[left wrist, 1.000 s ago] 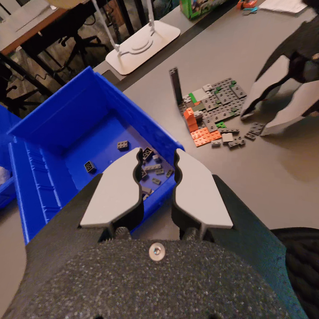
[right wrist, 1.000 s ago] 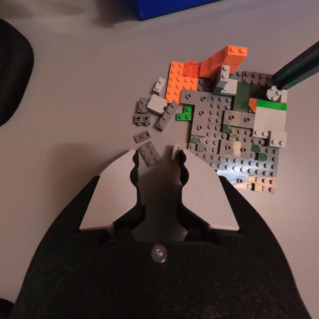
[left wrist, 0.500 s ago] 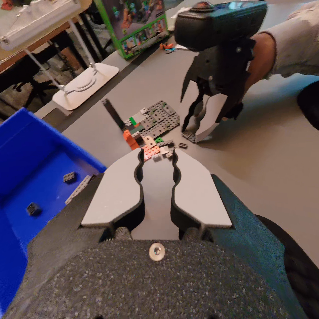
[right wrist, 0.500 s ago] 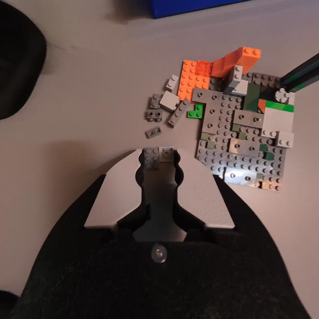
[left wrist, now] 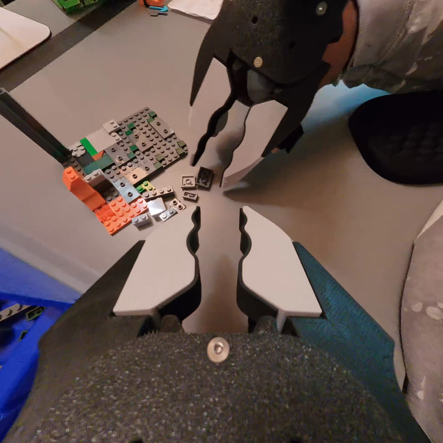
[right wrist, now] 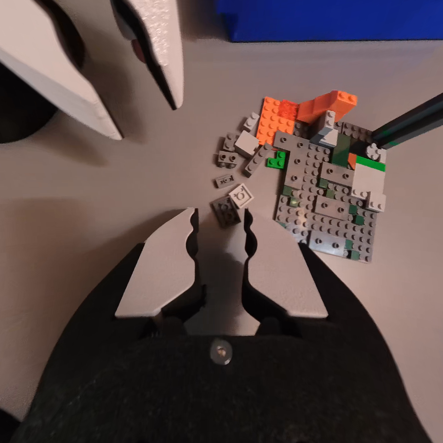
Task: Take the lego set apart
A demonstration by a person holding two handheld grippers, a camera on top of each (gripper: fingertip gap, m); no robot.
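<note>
The deep blue plastic bin [right wrist: 335, 19] was cut off by the top edge of the right wrist view, its inside hidden; the tall black post [left wrist: 31, 129] ran out of frame at the left.

The scene is dimly and warmly lit. Soft shadows are cast on the desk [right wrist: 119, 182] toward 9 o'clock. Edges are bent and blurred.

Both grippers [left wrist: 218, 211] [right wrist: 220, 211]: black grainy bodies, pale grey scalloped jaws, silver screw; mottled grey sleeve [left wrist: 393, 40].
</note>
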